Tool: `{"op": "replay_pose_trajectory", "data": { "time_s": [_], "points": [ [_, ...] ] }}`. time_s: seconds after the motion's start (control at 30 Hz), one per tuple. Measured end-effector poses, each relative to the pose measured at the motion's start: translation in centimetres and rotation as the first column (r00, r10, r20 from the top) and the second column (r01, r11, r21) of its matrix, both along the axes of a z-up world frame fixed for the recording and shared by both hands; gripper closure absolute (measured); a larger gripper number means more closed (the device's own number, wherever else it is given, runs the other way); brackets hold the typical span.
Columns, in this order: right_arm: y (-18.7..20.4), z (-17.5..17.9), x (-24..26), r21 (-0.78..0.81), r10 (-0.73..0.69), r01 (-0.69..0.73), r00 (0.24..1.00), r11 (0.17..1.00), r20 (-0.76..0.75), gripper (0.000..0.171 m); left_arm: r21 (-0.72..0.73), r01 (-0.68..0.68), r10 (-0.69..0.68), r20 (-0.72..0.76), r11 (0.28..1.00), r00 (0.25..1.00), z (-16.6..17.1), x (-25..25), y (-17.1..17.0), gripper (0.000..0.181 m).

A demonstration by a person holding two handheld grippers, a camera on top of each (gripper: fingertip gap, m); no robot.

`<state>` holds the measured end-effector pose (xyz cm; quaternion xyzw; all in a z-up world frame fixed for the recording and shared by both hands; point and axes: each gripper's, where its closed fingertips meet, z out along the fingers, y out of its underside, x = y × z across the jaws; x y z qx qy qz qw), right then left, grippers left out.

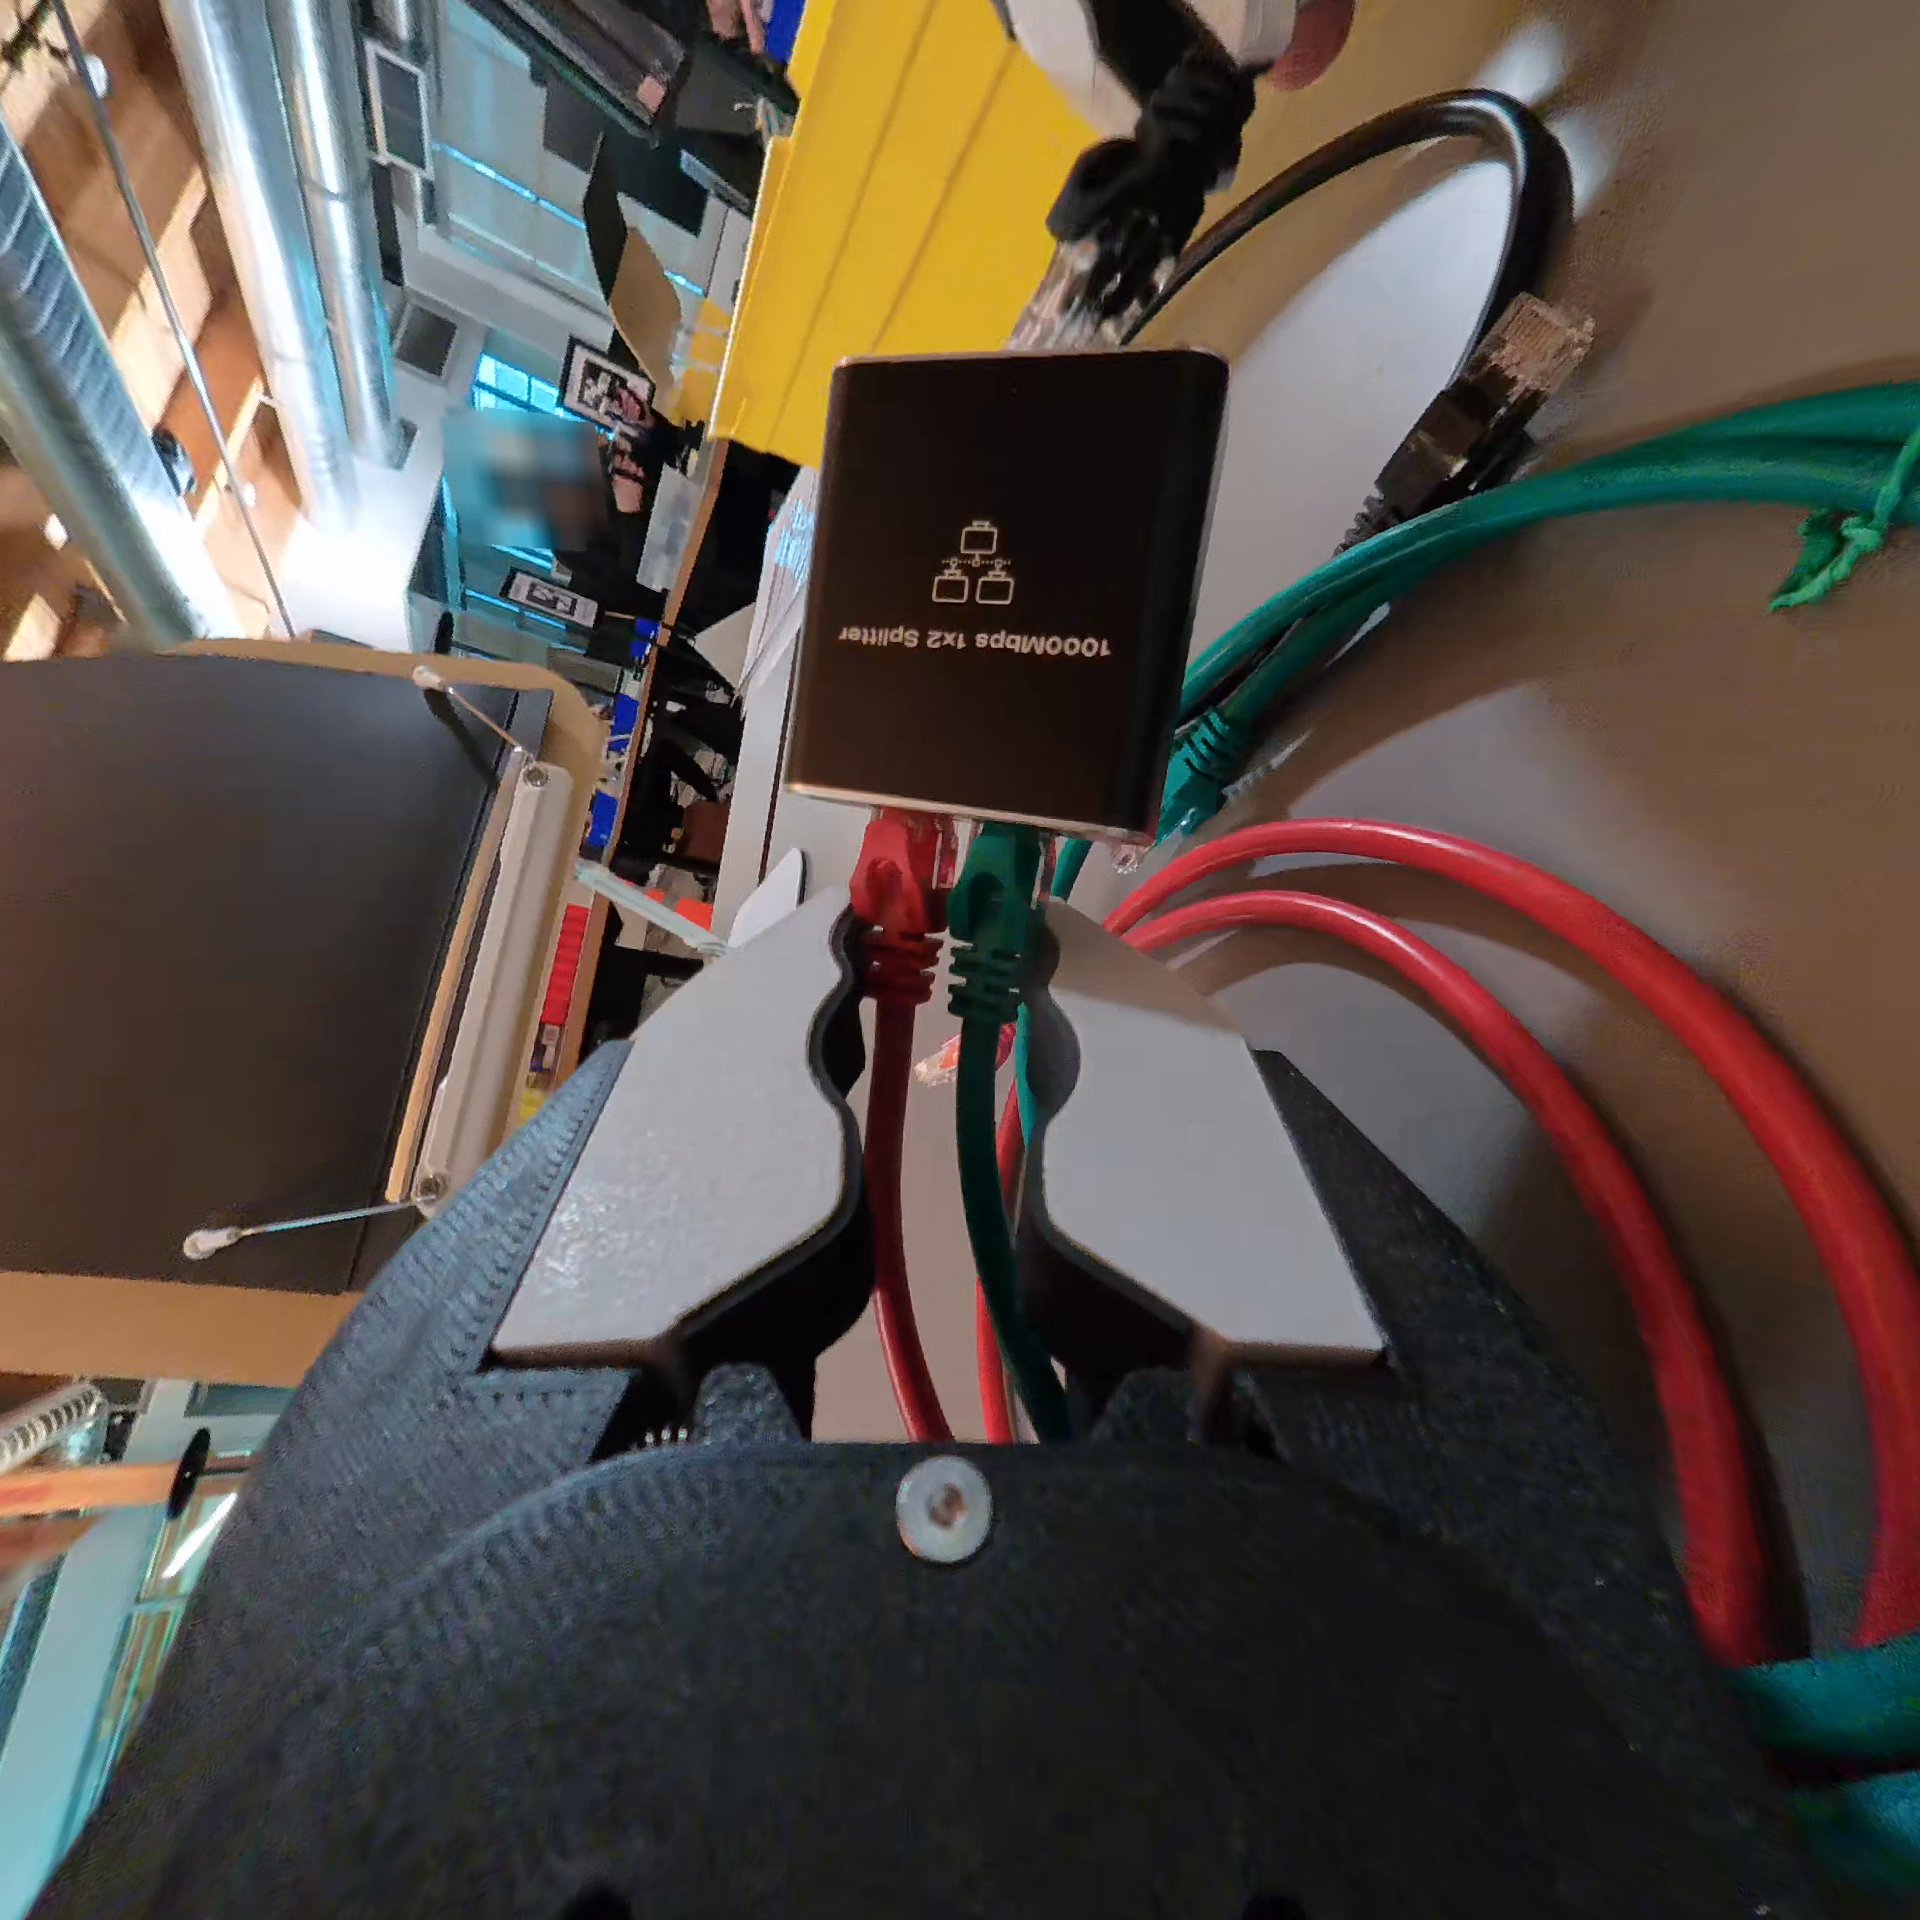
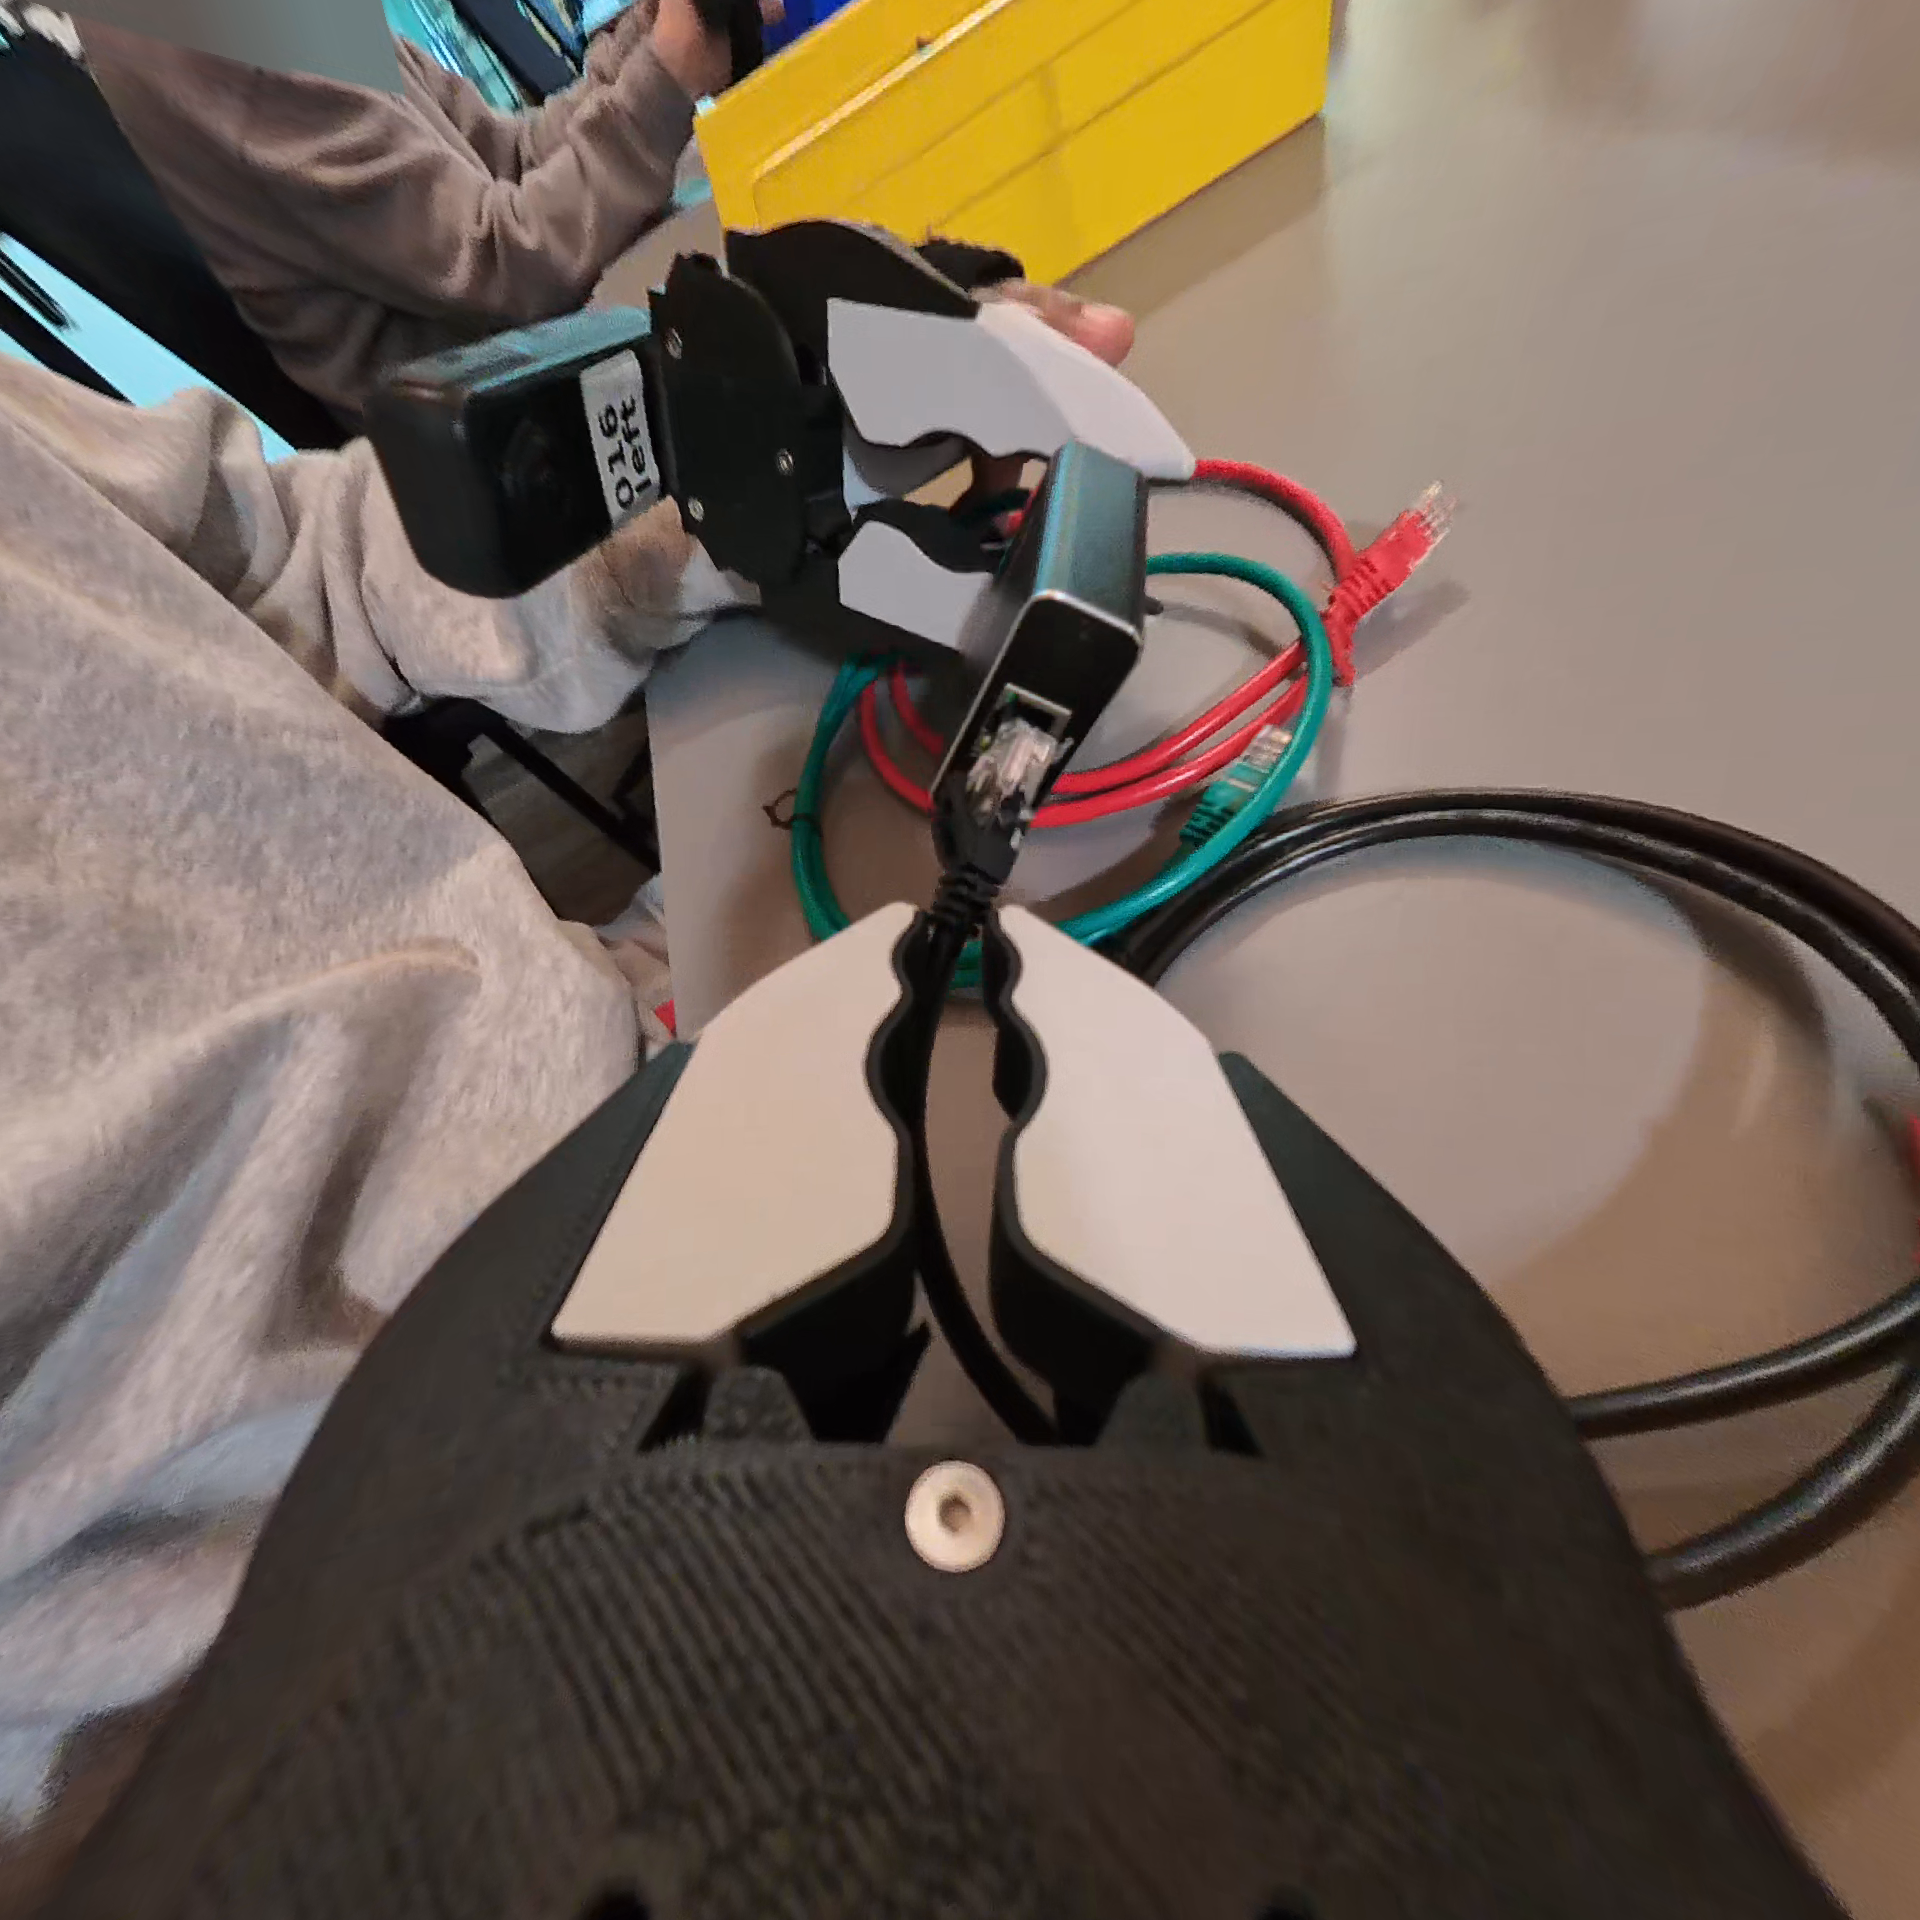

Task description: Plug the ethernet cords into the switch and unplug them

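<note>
Two tools are working: left tool [image 1: 951, 935] is clenching the red cord [image 1: 891, 940] and green cord [image 1: 982, 951] at the switch [image 1: 1003, 592], right tool [image 2: 951, 920] is gripping the black cord [image 2: 961, 904] at its port, above the counter [image 2: 1558, 520] near the yellow bin [image 2: 1039, 135].

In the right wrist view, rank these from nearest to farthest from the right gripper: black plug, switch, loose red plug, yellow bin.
1. Black plug, just past the right gripper fingertips, at the switch's port.
2. Switch, straight ahead, held up by the left gripper.
3. Loose red plug, lying on the table, ahead right.
4. Yellow bin, at the far top.
</note>
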<state>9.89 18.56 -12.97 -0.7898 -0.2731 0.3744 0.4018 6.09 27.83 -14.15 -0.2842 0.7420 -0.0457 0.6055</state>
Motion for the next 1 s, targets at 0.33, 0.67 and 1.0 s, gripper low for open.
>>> {"op": "replay_pose_trajectory", "data": {
  "time_s": [0.33,0.67,1.0],
  "points": [
    [-1.1,-2.2,-0.3,-0.028,0.052,-0.048,0.983,0.998,0.174,0.162,0.144,0.026,-0.014,-0.085,0.989,0.996,-1.1,-0.2,-0.9,0.155],
    [-2.1,-3.2,-1.2,-0.053,0.114,-0.105,0.969,0.993,0.217,0.162,0.241,0.037,-0.006,-0.129,0.970,0.992,-1.9,-0.2,-1.1,0.155],
    [-3.1,-4.4,-1.4,-0.097,0.170,-0.148,0.943,0.984,0.286,0.162,0.335,0.077,-0.026,-0.155,0.939,0.988,-2.1,-0.1,-2.0,0.155]
  ]
}}
